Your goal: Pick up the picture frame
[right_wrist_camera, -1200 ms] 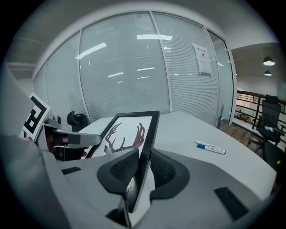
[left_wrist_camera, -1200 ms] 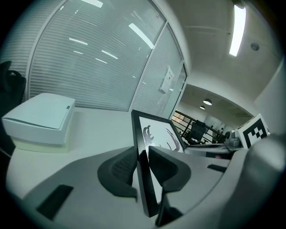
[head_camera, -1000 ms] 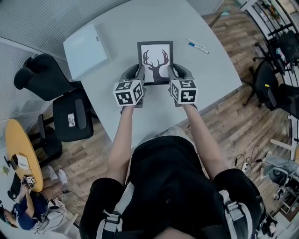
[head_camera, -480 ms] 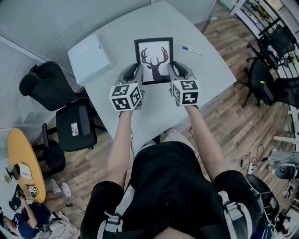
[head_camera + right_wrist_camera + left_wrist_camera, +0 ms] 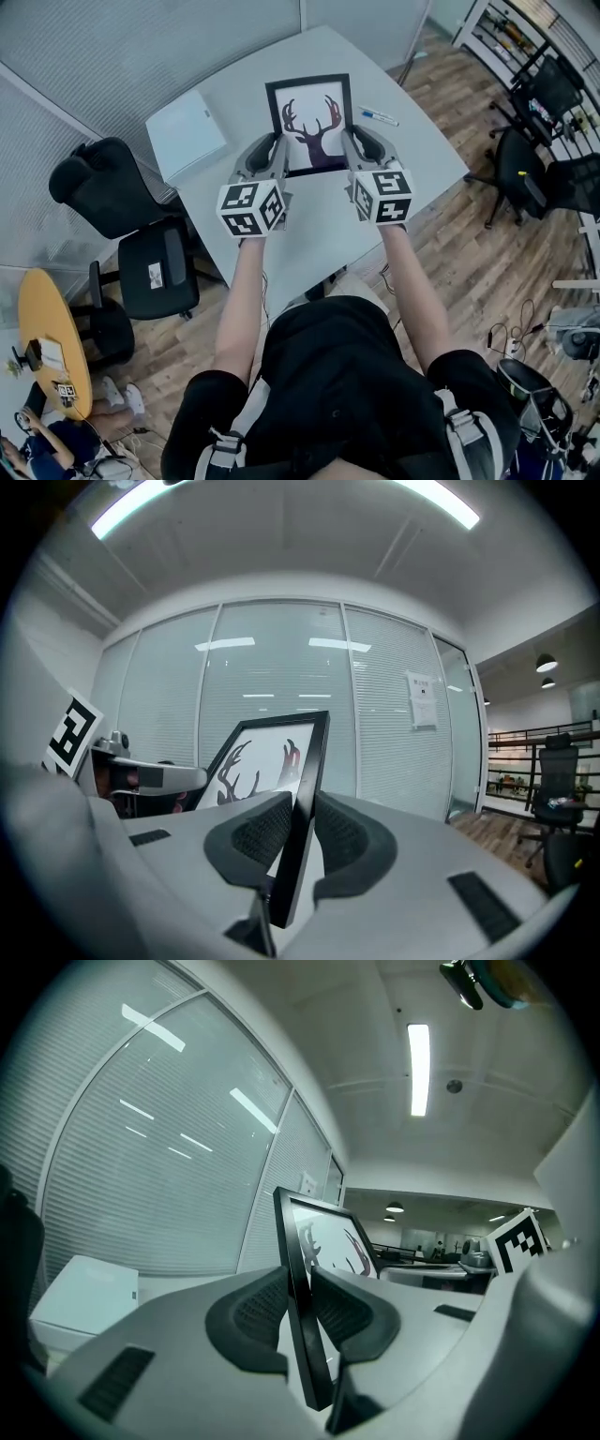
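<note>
Holding: left claw (image 5: 270, 155) and right claw (image 5: 361, 150) each pinch one side rail of the picture frame (image 5: 309, 122); the right claw's jaws are closing on that rail.
Place: frame appears raised clear of the tabletop (image 5: 314, 230), over its far half.
Handling: probably light and stiff, with a slippery, breakable front; the black side rails look like the safest hold.
Containers: white box (image 5: 187, 136) near the far left corner, closed, contents hidden.

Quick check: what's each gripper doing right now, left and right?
Left gripper: shut on the left edge of the picture frame.
Right gripper: jaws closing on the picture frame's right edge, pads pressing on it.
</note>
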`<state>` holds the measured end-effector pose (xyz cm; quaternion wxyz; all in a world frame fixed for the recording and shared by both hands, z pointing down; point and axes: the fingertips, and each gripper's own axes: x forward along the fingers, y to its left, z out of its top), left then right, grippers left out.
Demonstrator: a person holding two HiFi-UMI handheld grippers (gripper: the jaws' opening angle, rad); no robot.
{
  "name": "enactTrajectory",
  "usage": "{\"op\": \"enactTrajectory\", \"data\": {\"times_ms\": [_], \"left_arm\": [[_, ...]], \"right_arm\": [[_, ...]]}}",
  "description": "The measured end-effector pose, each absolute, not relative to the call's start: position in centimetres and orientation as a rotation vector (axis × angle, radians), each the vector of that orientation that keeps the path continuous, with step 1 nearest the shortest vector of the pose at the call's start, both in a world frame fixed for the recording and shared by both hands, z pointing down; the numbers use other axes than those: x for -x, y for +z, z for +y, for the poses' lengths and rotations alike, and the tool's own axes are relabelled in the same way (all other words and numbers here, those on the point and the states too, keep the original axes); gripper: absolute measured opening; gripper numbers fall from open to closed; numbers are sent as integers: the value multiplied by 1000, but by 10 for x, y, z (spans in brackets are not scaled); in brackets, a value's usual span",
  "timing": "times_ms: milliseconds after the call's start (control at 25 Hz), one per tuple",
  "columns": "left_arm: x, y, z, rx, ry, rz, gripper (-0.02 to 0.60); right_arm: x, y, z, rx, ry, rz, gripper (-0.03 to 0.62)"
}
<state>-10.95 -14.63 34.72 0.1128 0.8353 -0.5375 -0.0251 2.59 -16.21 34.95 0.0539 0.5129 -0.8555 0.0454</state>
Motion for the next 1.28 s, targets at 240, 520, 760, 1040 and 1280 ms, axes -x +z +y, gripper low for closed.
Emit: {"op": "enactTrajectory", "data": {"times_ms": [240, 520, 760, 1040, 1280], "left_arm": [[115, 321, -144, -2485, -99, -1599, 89], [114, 313, -134, -2495, -118, -1613, 89], [112, 312, -133, -2499, -112, -1610, 89], [110, 319, -129, -2493, -108, -1605, 89], [108, 323, -124, -2490, -95, -1592, 89]], "right_arm": [[-20, 321, -157, -1562, 82, -2660, 92], [-23, 313, -146, -1545, 83, -2725, 89], [-25, 314, -145, -1544, 98, -2720, 89], [-27, 318, -141, -1534, 109, -2722, 89], [-29, 323, -136, -1536, 121, -2703, 89]]}}
